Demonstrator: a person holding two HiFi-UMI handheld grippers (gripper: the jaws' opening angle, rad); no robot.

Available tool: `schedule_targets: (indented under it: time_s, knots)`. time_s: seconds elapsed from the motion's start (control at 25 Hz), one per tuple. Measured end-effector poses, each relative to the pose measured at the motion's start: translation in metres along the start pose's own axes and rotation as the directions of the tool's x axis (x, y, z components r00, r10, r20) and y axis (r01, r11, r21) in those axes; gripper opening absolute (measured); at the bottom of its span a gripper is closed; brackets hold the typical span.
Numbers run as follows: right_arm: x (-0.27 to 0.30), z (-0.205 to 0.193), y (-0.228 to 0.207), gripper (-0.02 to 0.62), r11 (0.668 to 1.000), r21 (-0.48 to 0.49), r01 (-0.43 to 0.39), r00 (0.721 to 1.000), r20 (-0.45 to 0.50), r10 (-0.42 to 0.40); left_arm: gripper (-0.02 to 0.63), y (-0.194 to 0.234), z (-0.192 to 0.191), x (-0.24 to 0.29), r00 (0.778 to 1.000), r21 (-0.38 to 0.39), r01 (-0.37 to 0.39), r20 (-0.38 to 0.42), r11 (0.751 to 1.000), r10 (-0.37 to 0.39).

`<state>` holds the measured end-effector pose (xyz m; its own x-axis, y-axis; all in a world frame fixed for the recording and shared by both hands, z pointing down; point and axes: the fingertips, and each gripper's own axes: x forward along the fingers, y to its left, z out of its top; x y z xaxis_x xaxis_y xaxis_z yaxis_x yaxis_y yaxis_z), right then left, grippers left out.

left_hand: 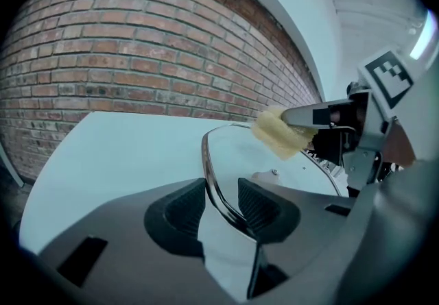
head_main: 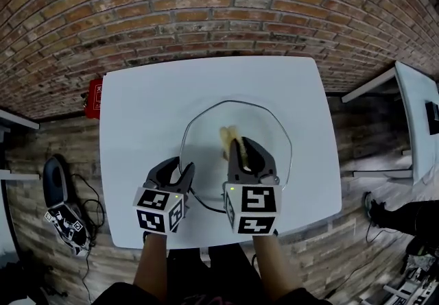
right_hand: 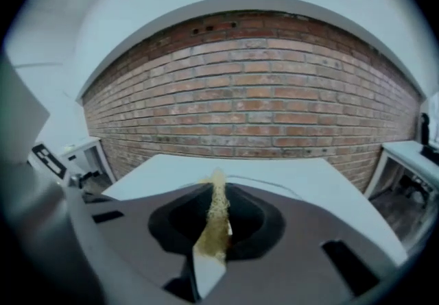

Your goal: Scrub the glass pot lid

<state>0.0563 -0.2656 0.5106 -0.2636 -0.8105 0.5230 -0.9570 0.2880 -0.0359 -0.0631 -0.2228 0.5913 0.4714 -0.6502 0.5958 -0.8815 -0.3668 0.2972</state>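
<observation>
The glass pot lid (head_main: 206,129), clear with a metal rim, lies in the middle of the white table (head_main: 137,112). My left gripper (head_main: 180,172) is at the lid's near-left edge. In the left gripper view the rim (left_hand: 209,173) runs between the two pads and my left gripper (left_hand: 221,204) is shut on it. My right gripper (head_main: 244,149) is over the lid's centre, shut on a yellow sponge (head_main: 228,138) that sticks out ahead of the jaws. In the right gripper view the sponge (right_hand: 217,194) stands edge-on, squeezed thin between the pads of my right gripper (right_hand: 214,228).
A brick wall (head_main: 206,2) runs behind the table. On the floor to the left lie a red object (head_main: 95,98) and a spare marker-cube device with a cable (head_main: 65,218). A second white table (head_main: 418,112) stands to the right.
</observation>
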Motion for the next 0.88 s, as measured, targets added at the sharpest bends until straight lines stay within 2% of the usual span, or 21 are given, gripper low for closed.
schedule_targets:
  time_s: [0.04,0.12,0.36,0.64,0.88]
  knots:
    - [0.002,-0.003,0.022,0.057,0.998,-0.009,-0.054,0.998,-0.01,0.054,0.152,0.0,0.0,0.0,1.0,0.0,0.001,-0.001,1.0,-0.001]
    - [0.007,-0.013,0.048,0.057,0.993,-0.021,-0.112,0.993,-0.034,0.112,0.152,-0.001,0.0,0.0,1.0,0.001,0.003,-0.003,1.0,-0.003]
    - [0.011,-0.035,0.061,0.057,0.989,-0.032,-0.144,0.986,-0.087,0.14,0.152,0.0,-0.001,-0.001,1.0,-0.006,0.001,0.003,1.0,-0.001]
    - [0.012,-0.044,0.039,0.057,0.993,-0.051,-0.104,0.989,-0.111,0.098,0.152,0.001,0.0,-0.001,1.0,0.003,-0.003,-0.002,1.0,0.003]
    - [0.002,-0.055,-0.027,0.058,0.996,-0.082,0.04,0.987,-0.151,-0.052,0.152,-0.001,0.0,0.001,1.0,0.013,-0.005,-0.006,1.0,0.005]
